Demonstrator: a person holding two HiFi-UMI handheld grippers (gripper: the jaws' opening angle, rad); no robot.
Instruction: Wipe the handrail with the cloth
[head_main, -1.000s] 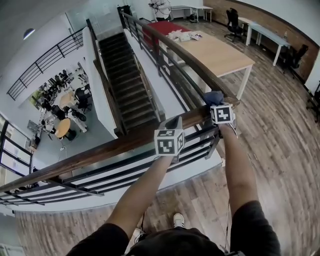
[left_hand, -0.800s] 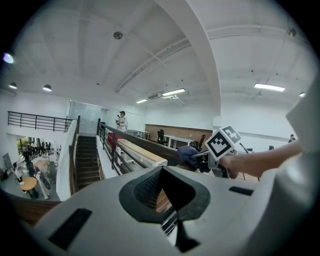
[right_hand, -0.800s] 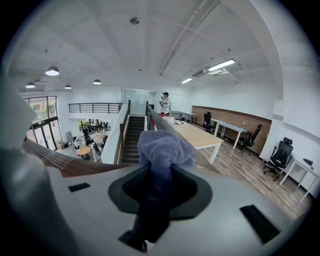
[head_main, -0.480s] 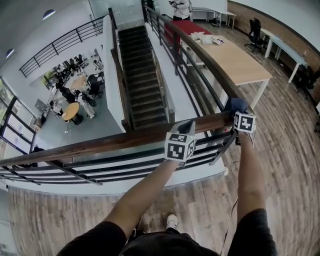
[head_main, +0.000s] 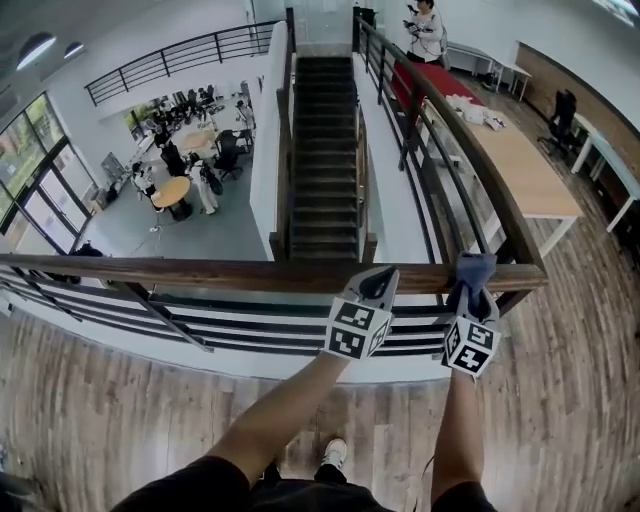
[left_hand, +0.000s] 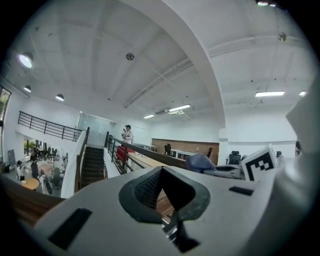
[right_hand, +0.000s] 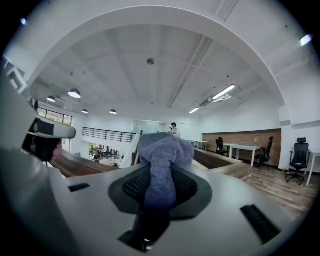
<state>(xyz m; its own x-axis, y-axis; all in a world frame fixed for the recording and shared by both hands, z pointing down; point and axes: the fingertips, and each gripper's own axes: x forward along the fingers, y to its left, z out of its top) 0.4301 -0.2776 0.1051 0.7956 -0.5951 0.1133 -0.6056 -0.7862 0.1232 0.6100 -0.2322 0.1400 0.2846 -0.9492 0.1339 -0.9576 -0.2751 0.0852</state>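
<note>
The brown wooden handrail (head_main: 200, 271) runs level across the head view and meets a corner post at the right. A blue cloth (head_main: 473, 272) is draped over the rail close to that corner, and my right gripper (head_main: 472, 300) is shut on it from the near side. In the right gripper view the cloth (right_hand: 162, 150) bulges up between the closed jaws of the right gripper (right_hand: 159, 192), with the handrail (right_hand: 75, 165) at the left. My left gripper (head_main: 380, 282) rests at the rail just left of the cloth. The left gripper (left_hand: 162, 192) is shut with nothing in it.
Beyond the rail the floor drops to a staircase (head_main: 322, 150) and a lower level with desks and people (head_main: 180, 160). A second handrail (head_main: 470, 150) runs away at the right beside a long wooden table (head_main: 525, 165). A person (head_main: 425, 30) stands far back.
The head view has swung, so the rail now lies level instead of slanting. Both grippers keep about the same spacing at the rail's right end, the cloth still held.
</note>
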